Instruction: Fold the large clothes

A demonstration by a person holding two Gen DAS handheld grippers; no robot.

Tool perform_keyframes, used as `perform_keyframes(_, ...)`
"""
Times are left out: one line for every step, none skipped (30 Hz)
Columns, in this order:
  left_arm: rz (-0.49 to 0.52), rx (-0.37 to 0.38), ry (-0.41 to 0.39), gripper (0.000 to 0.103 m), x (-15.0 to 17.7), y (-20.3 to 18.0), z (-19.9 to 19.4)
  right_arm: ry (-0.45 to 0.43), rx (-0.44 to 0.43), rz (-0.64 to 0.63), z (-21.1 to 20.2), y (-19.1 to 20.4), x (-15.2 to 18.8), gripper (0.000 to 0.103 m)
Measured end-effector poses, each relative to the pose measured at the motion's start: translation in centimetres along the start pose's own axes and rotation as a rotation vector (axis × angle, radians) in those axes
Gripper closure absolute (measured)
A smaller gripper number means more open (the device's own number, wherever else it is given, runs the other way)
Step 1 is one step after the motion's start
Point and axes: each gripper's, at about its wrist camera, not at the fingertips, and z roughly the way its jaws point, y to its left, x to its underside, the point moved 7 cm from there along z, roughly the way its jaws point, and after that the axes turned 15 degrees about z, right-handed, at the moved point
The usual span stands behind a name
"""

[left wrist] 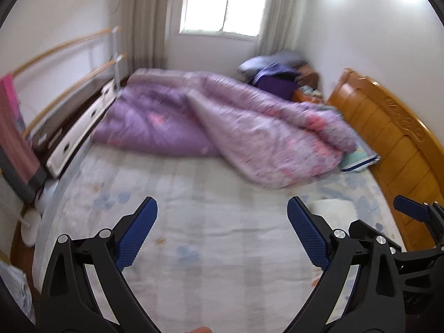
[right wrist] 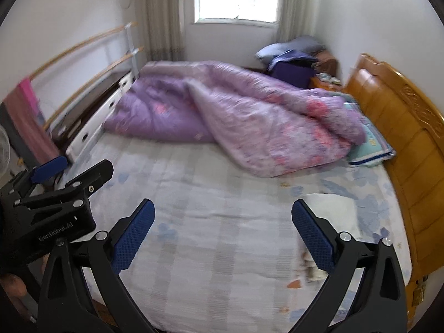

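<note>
A white folded garment (left wrist: 333, 208) (right wrist: 333, 208) lies on the bed's right side near the headboard. My left gripper (left wrist: 222, 233) is open and empty, held above the pale floral sheet (left wrist: 194, 208). My right gripper (right wrist: 223, 233) is open and empty, above the sheet (right wrist: 208, 208) with its right finger next to the white garment. The left gripper also shows at the left edge of the right wrist view (right wrist: 50, 191), and the right gripper at the right edge of the left wrist view (left wrist: 416, 216).
A rumpled purple floral quilt (left wrist: 222, 122) (right wrist: 236, 116) covers the far half of the bed. A wooden headboard (left wrist: 388, 138) (right wrist: 402, 127) runs along the right. A blue-edged pillow (right wrist: 371, 144) lies beside it. A white drawer unit (left wrist: 80, 130) and rails stand left.
</note>
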Motion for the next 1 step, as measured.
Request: perform_keyframes(-0.034, -0.005, 0.053, 0.008, 2.13, 3.43, 1.65, 0.028, -0.010, -0.023, 1.75, 2.13, 0.60, 0.008)
